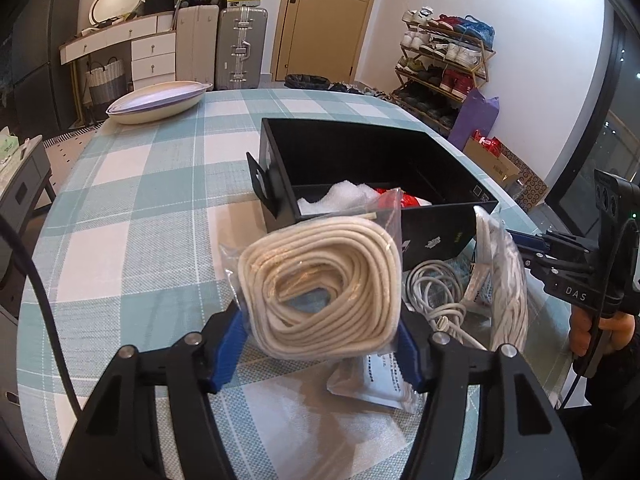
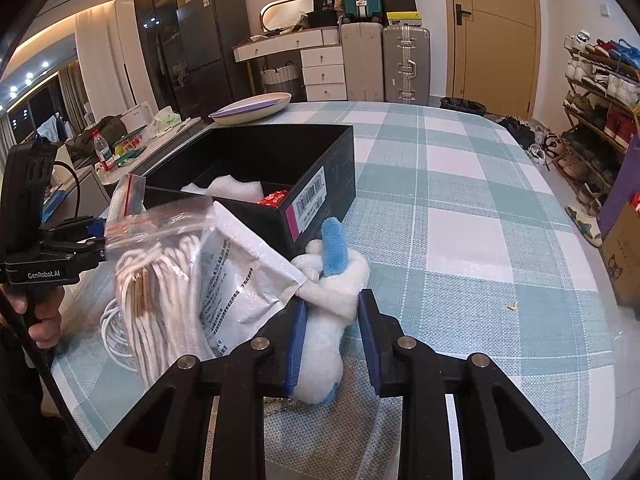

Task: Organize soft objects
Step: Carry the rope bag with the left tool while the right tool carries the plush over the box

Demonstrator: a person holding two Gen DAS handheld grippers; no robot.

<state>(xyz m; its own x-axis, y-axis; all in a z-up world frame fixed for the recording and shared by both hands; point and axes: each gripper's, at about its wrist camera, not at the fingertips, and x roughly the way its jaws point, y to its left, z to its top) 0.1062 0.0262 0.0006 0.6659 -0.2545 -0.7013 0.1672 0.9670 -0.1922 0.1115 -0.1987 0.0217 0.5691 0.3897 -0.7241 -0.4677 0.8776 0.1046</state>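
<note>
Clenching the bagged rope coil (image 1: 320,288), the left gripper (image 1: 320,344) sits just short of the black box (image 1: 360,136) — right gripper (image 2: 332,344) squeezes the plush toy (image 2: 328,304) beside it.

Tan door (image 1: 326,20), suitcases (image 1: 242,48), shoe rack (image 1: 444,64), possibly fridge (image 2: 212,44).

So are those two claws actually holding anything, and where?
Yes. The left gripper clamps the bagged rope coil across its lower sides. The right gripper squeezes the white plush toy around its middle.
</note>
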